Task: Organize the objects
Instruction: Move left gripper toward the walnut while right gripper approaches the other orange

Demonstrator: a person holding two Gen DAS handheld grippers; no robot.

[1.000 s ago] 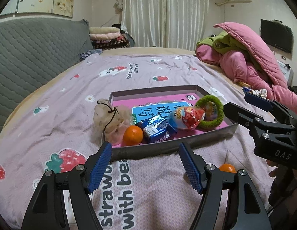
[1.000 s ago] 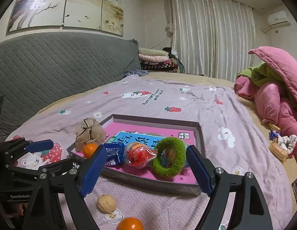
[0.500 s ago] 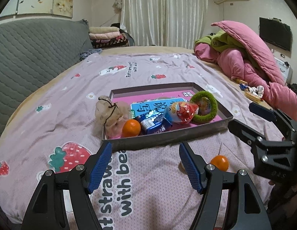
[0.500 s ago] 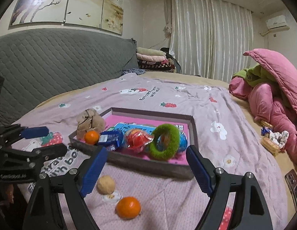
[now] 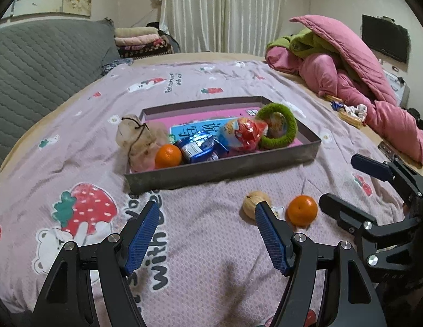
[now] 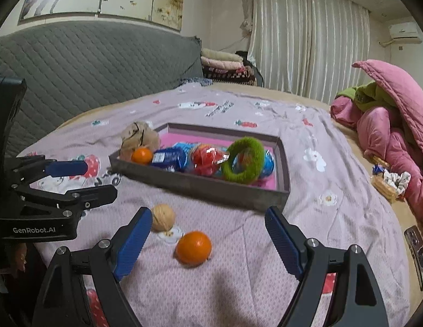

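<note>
**Two loose pieces left outside the tray**

The right tongs (image 6: pixel 208 238) hang spread wide and empty above the bedspread (image 6: pixel 334 163), with the loose orange (image 6: pixel 193 248) lying on the cloth just ahead of the gap between their blue pads. That line-up suggests the orange is the next thing to be picked up. The walnut (image 6: pixel 163 217) sits beside it, a little further on and to the left, close to the left pad, so closing on the orange could nudge it.

The left tongs (image 5: pixel 207 235) are likewise released and carry nothing. They point at bare cloth in front of the tray (image 5: pixel 225 167); the walnut is partly hidden behind their right pad, and the loose orange lies just to the right of it.

The tray rests on the bed past both loose pieces. Along its near wall sit a second orange (image 5: pixel 168 156), a blue packet (image 5: pixel 202 147), a red-wrapped egg (image 5: pixel 242 134) and a green fuzzy ring (image 5: pixel 277 129) leaning upright, with a cloth pouch (image 5: pixel 138 140) draped over the left corner. The near side looks crowded; the pink floor toward the back is freer, so anything added probably has to clear the wall and land behind this row.

A heap of pink bedding (image 5: pixel 361 81) lies well to the right, clear of the work.
</note>
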